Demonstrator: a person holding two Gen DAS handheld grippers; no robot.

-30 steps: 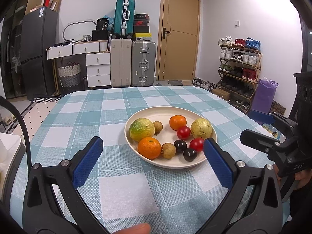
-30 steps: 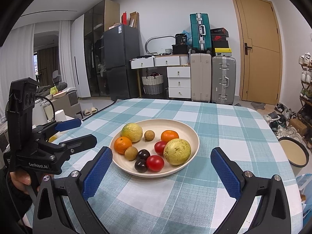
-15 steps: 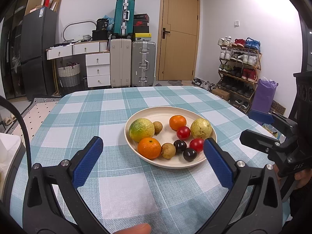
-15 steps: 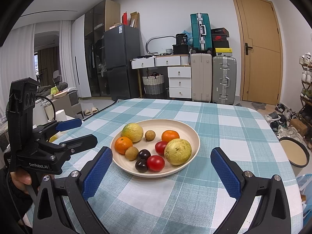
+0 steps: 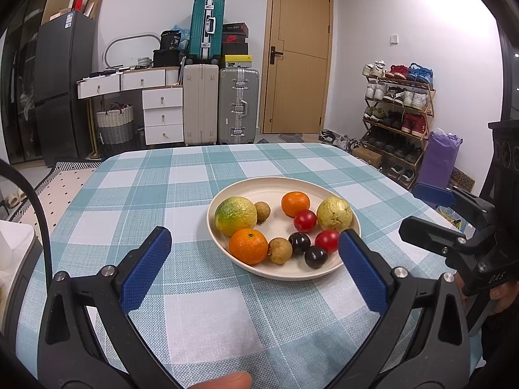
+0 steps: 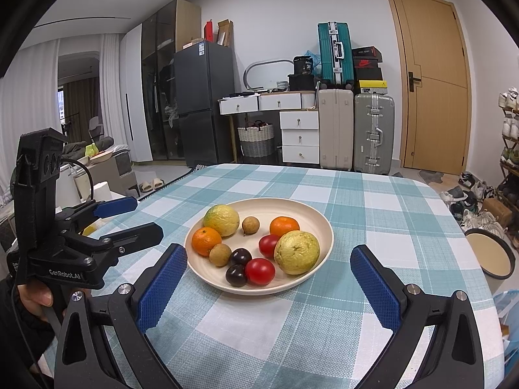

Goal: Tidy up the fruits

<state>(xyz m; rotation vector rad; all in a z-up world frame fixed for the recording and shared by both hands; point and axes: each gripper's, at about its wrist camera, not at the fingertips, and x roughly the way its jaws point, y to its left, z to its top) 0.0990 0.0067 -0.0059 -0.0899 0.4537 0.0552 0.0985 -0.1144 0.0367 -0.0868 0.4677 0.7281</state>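
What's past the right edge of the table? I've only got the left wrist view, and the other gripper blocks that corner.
Observer: The right wrist view shows a round dark-rimmed object with a cream centre, lower than the table, just off its right edge.
Operator: How does my left gripper look from outside?
Observer: The left gripper is held to the left of the plate, open, with nothing between its fingers.
Operator: Anything beyond it?
Observer: Yes, another room with white curtains opens off to the far left.
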